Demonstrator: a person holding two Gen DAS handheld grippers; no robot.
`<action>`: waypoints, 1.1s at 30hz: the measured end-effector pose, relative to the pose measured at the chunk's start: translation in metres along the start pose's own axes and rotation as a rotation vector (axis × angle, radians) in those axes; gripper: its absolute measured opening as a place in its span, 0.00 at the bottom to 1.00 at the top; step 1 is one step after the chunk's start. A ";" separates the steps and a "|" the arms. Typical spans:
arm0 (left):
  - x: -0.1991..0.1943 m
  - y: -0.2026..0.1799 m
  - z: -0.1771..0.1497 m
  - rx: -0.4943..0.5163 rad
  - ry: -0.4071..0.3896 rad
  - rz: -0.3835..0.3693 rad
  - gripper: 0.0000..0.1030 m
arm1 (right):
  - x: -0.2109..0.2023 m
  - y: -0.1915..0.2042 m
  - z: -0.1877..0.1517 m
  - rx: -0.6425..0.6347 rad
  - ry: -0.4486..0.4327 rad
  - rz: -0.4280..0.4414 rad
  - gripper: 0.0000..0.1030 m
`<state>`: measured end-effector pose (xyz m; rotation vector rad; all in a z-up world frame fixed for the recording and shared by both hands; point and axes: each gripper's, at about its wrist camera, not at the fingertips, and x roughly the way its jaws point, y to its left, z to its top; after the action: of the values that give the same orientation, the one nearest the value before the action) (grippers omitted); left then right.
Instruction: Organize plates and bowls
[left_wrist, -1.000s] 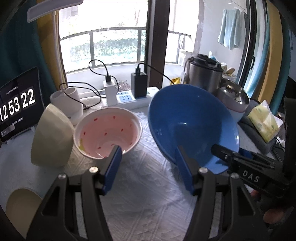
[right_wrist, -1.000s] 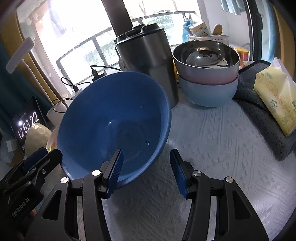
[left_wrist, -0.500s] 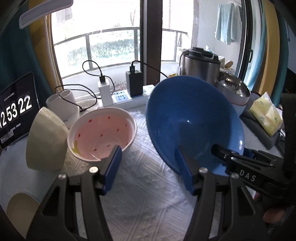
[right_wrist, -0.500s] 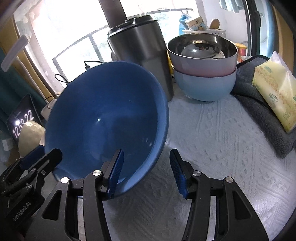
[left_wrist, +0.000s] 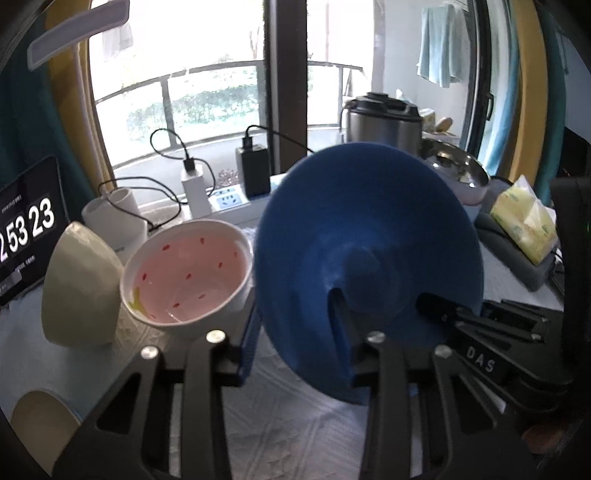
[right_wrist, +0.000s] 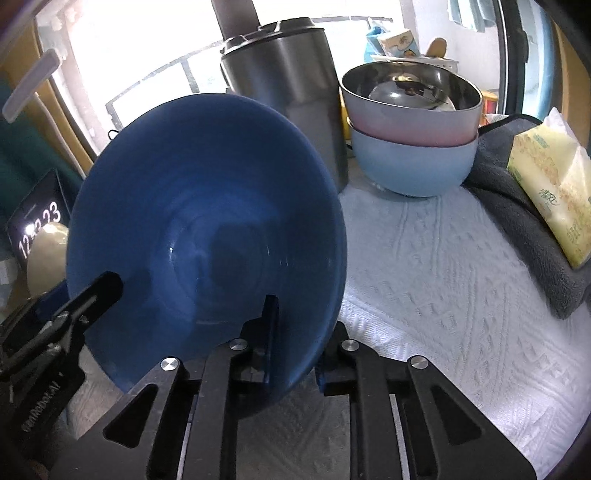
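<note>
**Both grippers clamp the blue bowl's rim**

Nearest the cameras, the left gripper (left_wrist: 295, 343) and the right gripper (right_wrist: 293, 332) each pinch the rim of the blue bowl (right_wrist: 207, 236) at its lower edge, one finger inside the bowl and one outside. Both sets of jaws have just been closing, and now press narrowly on the bowl wall. The bowl stands tilted steeply on its edge above the white cloth (right_wrist: 461, 314), its hollow facing the cameras.

Just left of it sits a pink bowl with red specks (left_wrist: 188, 273), upright, and beside that a cream bowl (left_wrist: 79, 288) lies tipped on its side.

Farther back, a steel bowl rests in a pink one stacked in a light blue bowl (right_wrist: 413, 166), next to a steel pot (right_wrist: 288, 96). A tissue pack (right_wrist: 550, 192) lies on a grey towel (right_wrist: 517, 221). A clock screen (left_wrist: 26, 229) stands at far left.
</note>
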<state>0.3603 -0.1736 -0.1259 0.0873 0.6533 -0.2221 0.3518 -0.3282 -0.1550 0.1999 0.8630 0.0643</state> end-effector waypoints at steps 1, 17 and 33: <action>-0.001 0.000 0.000 0.002 -0.006 0.002 0.35 | -0.001 0.001 0.000 -0.005 -0.002 0.003 0.15; -0.042 0.003 -0.010 -0.006 -0.036 -0.039 0.32 | -0.047 0.001 -0.011 0.008 -0.025 0.000 0.15; -0.091 0.023 -0.034 -0.043 -0.036 -0.060 0.32 | -0.084 0.029 -0.026 -0.011 -0.049 0.000 0.16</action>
<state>0.2749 -0.1301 -0.0967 0.0228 0.6248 -0.2663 0.2780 -0.3078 -0.1031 0.1906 0.8135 0.0638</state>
